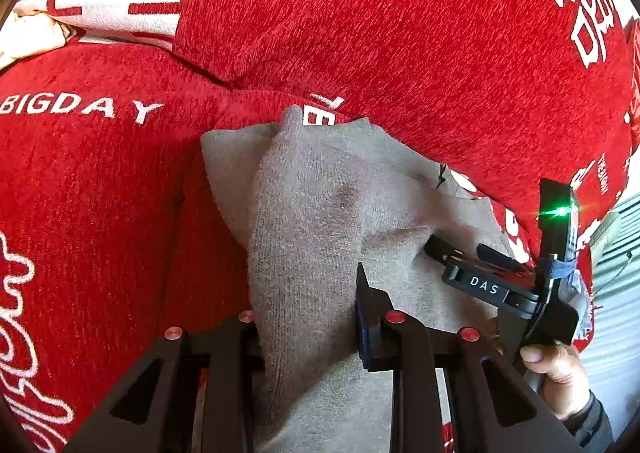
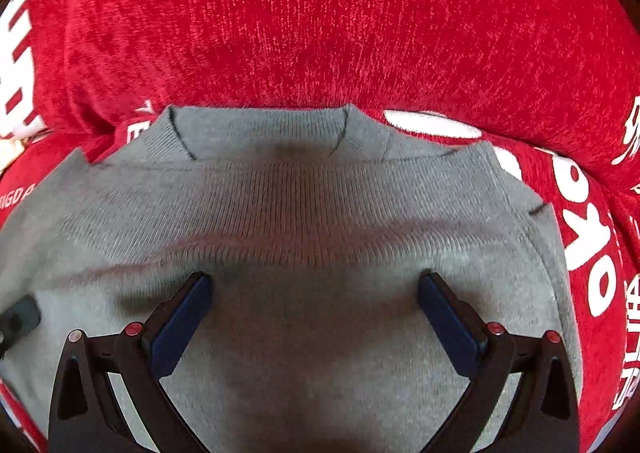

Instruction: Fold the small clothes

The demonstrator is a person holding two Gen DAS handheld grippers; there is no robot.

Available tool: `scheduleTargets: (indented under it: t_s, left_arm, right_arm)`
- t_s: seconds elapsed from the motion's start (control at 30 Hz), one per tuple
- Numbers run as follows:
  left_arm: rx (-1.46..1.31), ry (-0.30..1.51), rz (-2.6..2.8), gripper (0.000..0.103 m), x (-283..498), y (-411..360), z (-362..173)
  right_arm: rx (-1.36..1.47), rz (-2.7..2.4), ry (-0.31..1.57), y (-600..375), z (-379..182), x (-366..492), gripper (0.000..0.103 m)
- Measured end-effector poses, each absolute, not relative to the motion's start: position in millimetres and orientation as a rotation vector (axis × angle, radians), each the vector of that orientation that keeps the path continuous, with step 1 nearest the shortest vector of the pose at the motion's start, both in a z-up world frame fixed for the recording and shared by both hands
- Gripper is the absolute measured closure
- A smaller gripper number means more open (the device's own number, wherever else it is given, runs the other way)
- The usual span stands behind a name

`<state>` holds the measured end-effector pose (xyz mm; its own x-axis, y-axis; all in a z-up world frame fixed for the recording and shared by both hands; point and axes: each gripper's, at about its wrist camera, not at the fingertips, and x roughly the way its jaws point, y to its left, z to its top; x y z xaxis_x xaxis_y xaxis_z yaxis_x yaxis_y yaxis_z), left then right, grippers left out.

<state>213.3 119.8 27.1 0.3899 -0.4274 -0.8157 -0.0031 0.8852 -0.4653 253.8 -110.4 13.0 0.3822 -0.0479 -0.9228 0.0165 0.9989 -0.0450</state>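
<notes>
A small grey knitted garment (image 1: 320,189) lies on a red seat cushion. In the left wrist view a fold of it rises in a ridge between the fingers of my left gripper (image 1: 310,305), which is shut on that fold; the cloth hides the left fingertip. The right gripper (image 1: 456,249), held in a person's hand (image 1: 560,369), rests its tips on the garment's right part. In the right wrist view the garment (image 2: 312,205) lies spread out, neckline at the far side. My right gripper (image 2: 314,289) stands open, both blue pads touching or just above the flat cloth, nothing between them.
Red cushions with white lettering surround the garment: a back cushion (image 1: 380,21) behind it and the seat cushion (image 1: 88,181) to the left. A pale cloth (image 1: 28,37) shows at the far upper left. A grey slatted surface (image 1: 616,293) lies past the sofa's right edge.
</notes>
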Motion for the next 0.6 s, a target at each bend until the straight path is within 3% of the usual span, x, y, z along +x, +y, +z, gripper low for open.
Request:
scheduleTargets:
  t_s: [0.13,0.37,0.47,0.6]
  left_arm:
    - [-0.41,1.158,-0.261,0.075,209.0,119.1,29.1]
    - [-0.318,1.216,-0.171,0.075,211.8,104.2,30.0]
    - [-0.304,1.206,-0.158,0.076,209.2,99.8,46.6]
    - [-0.209,1.217,-0.105,0.076,213.8,73.7,63.4]
  right_arm:
    - [-0.006,-0.059,1.235,-114.6,23.1,244.4,0.0]
    - [-0.099,-0.053,1.073,-111.8,18.9,198.5,0.0]
    - [-0.018,-0.008,1.175,-127.4,30.8,204.6,0.0]
    - [0.035,-0.007,1.072,-168.8,67.0,172.2,0.0]
